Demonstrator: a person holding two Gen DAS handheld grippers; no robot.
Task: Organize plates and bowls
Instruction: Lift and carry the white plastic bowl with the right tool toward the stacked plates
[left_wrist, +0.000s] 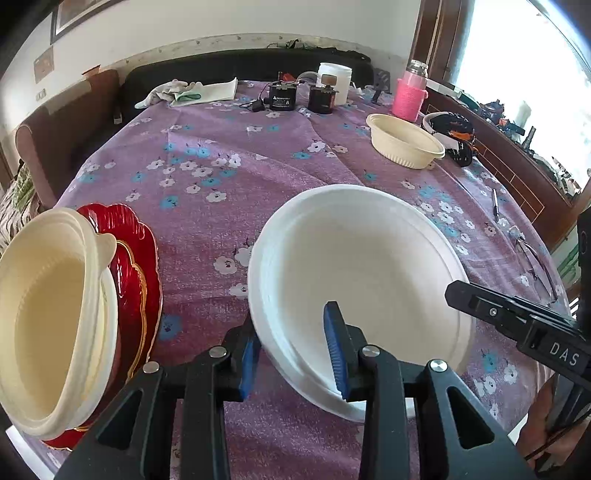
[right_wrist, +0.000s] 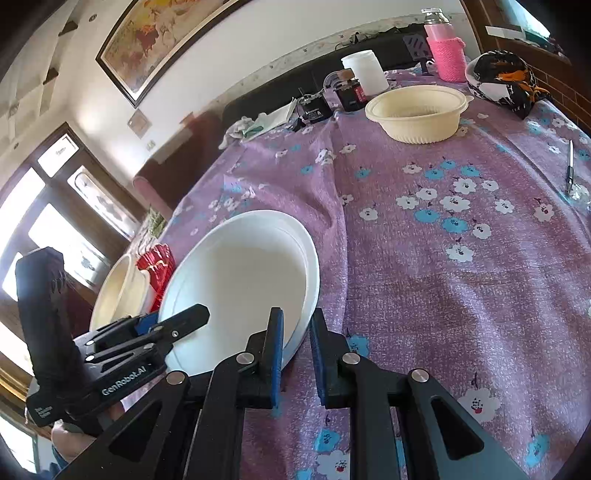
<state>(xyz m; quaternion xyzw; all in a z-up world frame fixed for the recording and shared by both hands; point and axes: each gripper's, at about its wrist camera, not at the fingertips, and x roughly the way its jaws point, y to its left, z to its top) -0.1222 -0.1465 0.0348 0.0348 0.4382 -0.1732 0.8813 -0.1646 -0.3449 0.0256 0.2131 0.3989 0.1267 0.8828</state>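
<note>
Nearest you, your left gripper (left_wrist: 291, 325) straddles the near-left rim of the white plate (left_wrist: 369, 258). One blue pad is outside the rim and the other inside the dish. The fingers stand apart, and a gap shows at the outer pad, so they are not squeezing the rim.

Your right gripper (right_wrist: 297, 314) has the plate's near-right rim between its pads. The fingers are drawn almost together and clamped on that edge.

The white plate is deep, and its stepped rim looks like several plates nested together. It sits between your two grippers at the near side of the purple flowered cloth (left_wrist: 229, 155). Whether it lies flat on the cloth cannot be told.

Just left of it, apart from it, a cream near bowl (left_wrist: 55, 314) sits on red plates (left_wrist: 140, 258) with scalloped gold-trimmed edges.

Further out on the right, a pen (left_wrist: 495, 203) and a pair of glasses (left_wrist: 535, 258) lie on the cloth.

Well beyond the white plate, on the far right, a second cream bowl, the far bowl (left_wrist: 406, 142), stands upright on its own.

Behind it, along the far edge, are a pink bottle (left_wrist: 408, 96), a white jar (left_wrist: 336, 79) and, to the left, some gloves (left_wrist: 177, 92).
</note>
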